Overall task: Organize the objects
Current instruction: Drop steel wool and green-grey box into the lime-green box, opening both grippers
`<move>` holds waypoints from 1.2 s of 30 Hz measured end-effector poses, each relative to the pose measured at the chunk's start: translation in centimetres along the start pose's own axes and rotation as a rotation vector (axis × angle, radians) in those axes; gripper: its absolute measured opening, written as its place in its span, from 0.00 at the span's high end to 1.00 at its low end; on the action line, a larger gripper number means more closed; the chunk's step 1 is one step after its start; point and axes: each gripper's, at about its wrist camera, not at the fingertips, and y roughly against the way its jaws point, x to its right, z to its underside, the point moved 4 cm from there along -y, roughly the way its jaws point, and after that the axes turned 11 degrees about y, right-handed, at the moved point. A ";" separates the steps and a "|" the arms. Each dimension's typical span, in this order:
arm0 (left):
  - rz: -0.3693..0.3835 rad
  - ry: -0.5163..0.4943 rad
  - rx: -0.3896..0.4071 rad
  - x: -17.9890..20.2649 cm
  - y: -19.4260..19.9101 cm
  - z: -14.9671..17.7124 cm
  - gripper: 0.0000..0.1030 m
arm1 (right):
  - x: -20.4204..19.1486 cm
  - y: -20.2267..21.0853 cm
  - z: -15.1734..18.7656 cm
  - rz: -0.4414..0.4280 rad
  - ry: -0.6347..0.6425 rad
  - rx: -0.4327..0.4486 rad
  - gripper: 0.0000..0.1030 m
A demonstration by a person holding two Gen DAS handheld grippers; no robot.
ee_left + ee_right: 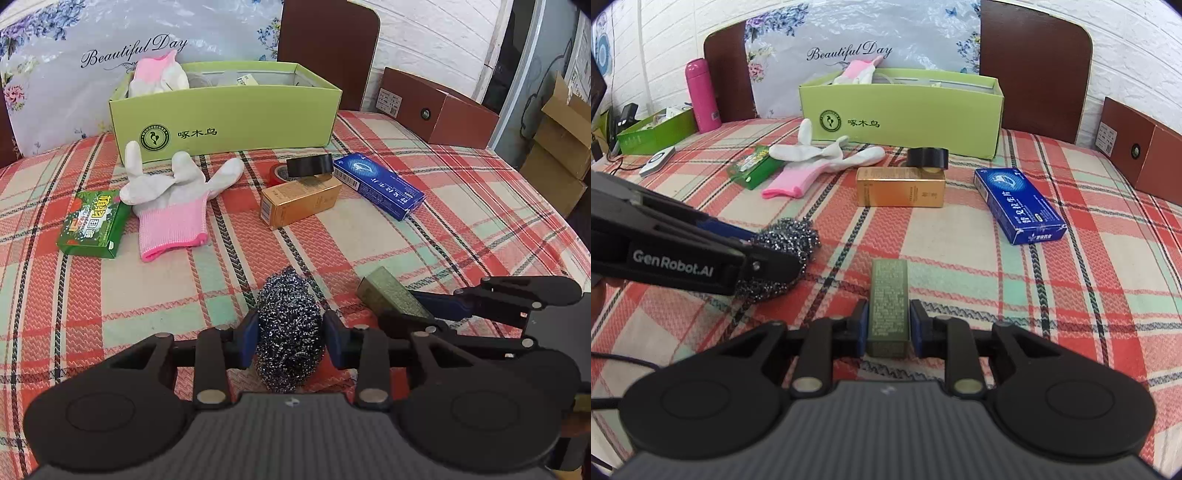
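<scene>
Between the left gripper's (289, 334) blue fingers (248, 334) a springy, roundish steel-wire scouring ball (288, 328) is sitting on the plaid-covered bench (461, 229), the pads pressing its sides. Just to its right, the right gripper (888, 326) is clamping a slim olive cardboard box (888, 306), its long axis pointing away along the fingers. Farther off, the open lime-green cardboard box (236, 114) is waiting straight ahead, well apart from both.
</scene>
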 end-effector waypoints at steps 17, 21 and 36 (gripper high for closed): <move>0.113 0.010 0.261 1.8 6.8 -11.5 0.69 | 4.5 4.2 -10.6 -0.076 -0.017 0.239 0.78; 0.097 0.000 0.303 2.7 5.8 -16.0 0.69 | 6.8 3.1 -14.0 -0.028 -0.017 0.274 0.78; 0.017 0.081 0.255 -0.3 -6.7 -25.3 0.69 | 14.8 -10.2 -21.0 0.104 0.002 0.262 0.78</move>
